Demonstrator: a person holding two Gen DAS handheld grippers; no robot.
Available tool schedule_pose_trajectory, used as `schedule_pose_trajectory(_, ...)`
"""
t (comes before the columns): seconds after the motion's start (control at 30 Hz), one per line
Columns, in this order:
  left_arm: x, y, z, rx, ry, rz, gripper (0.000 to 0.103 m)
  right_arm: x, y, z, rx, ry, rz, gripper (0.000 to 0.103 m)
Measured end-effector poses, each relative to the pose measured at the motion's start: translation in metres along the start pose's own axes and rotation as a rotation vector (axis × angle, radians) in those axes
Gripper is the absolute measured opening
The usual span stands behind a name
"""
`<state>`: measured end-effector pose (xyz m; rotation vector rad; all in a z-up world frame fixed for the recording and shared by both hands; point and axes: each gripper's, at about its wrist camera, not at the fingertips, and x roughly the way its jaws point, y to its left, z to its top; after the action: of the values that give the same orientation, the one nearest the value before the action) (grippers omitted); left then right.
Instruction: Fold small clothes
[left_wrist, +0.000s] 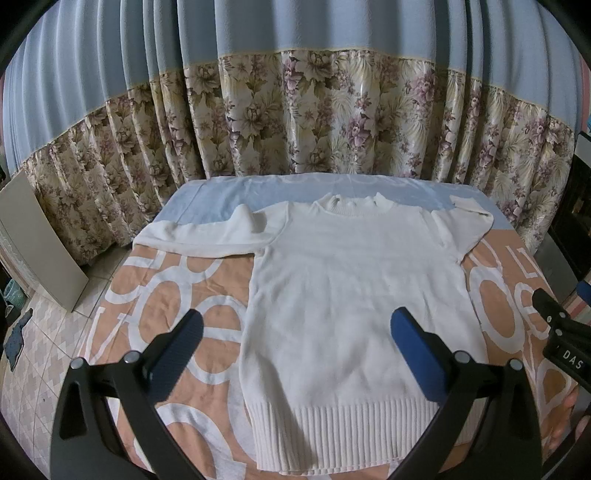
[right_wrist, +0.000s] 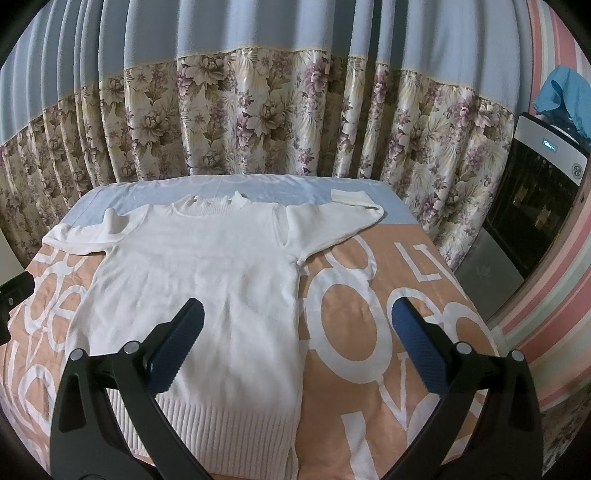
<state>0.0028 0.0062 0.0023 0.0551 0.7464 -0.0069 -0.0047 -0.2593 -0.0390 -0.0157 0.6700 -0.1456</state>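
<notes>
On the middle of the table, spread flat and face up: one white knitted sweater (left_wrist: 343, 295) (right_wrist: 195, 277), collar away from the cameras, ribbed hem nearest them. Its body is smooth. One sleeve (left_wrist: 199, 236) (right_wrist: 81, 236) reaches out toward the table's left edge with a raised bump where it meets the shoulder; the other sleeve (left_wrist: 465, 218) (right_wrist: 332, 214) runs to the right, its cuff doubled back onto the far part of the table.

Beneath it: tablecloth (left_wrist: 170, 306) (right_wrist: 369, 325), orange with large white letters, pale blue along the far strip.

Left gripper (left_wrist: 295, 332): fingers spread wide, holding nothing, poised above the sweater's lower left part, one blue pad (left_wrist: 417, 354) over the knit, the other over the cloth beside it.

Right gripper (right_wrist: 295, 332): fingers likewise spread wide and empty, poised over the sweater's right side edge, one pad (right_wrist: 177, 343) above the knit, the other above bare cloth.

Behind the table: curtain (left_wrist: 295, 122) (right_wrist: 258, 122), blue above, flowered below. To the right: dark appliance (right_wrist: 535, 192) with a blue cloth (right_wrist: 565, 92) on top, against a striped wall (right_wrist: 546, 288). To the left: tiled floor (left_wrist: 44, 332) and a leaning pale board (left_wrist: 40, 243).
</notes>
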Motion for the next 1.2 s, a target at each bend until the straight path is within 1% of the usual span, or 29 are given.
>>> schedule_pose_trajectory(0.27,0.000,0.000,0.000,0.000,0.001,0.000,0.102,-0.001,0.000,0.001,-0.001,0.002,0.002,0.100)
schedule_pose_trajectory(0.4,0.001,-0.001,0.000,0.000,0.001,0.002,0.102,0.009,0.001,-0.005,-0.003,0.001,0.007,0.100)
schedule_pose_trajectory(0.67,0.004,0.000,-0.002,0.001,0.004,0.000,0.102,0.005,0.000,-0.001,0.000,0.004,0.004,0.100)
schedule_pose_trajectory(0.87,0.005,0.000,-0.002,0.000,0.007,0.001,0.102,0.013,0.002,-0.003,-0.005,0.017,0.005,0.100)
schedule_pose_trajectory(0.93,0.005,-0.001,-0.009,0.000,0.010,0.001,0.102,0.015,0.002,-0.003,-0.007,0.019,0.006,0.100)
schedule_pose_trajectory(1.07,0.010,0.000,-0.017,0.002,0.020,0.003,0.102,0.023,0.004,-0.004,-0.013,0.031,0.005,0.100)
schedule_pose_trajectory(1.2,0.027,-0.004,-0.019,0.009,0.040,0.003,0.102,0.035,0.003,-0.002,-0.017,0.046,0.010,0.100)
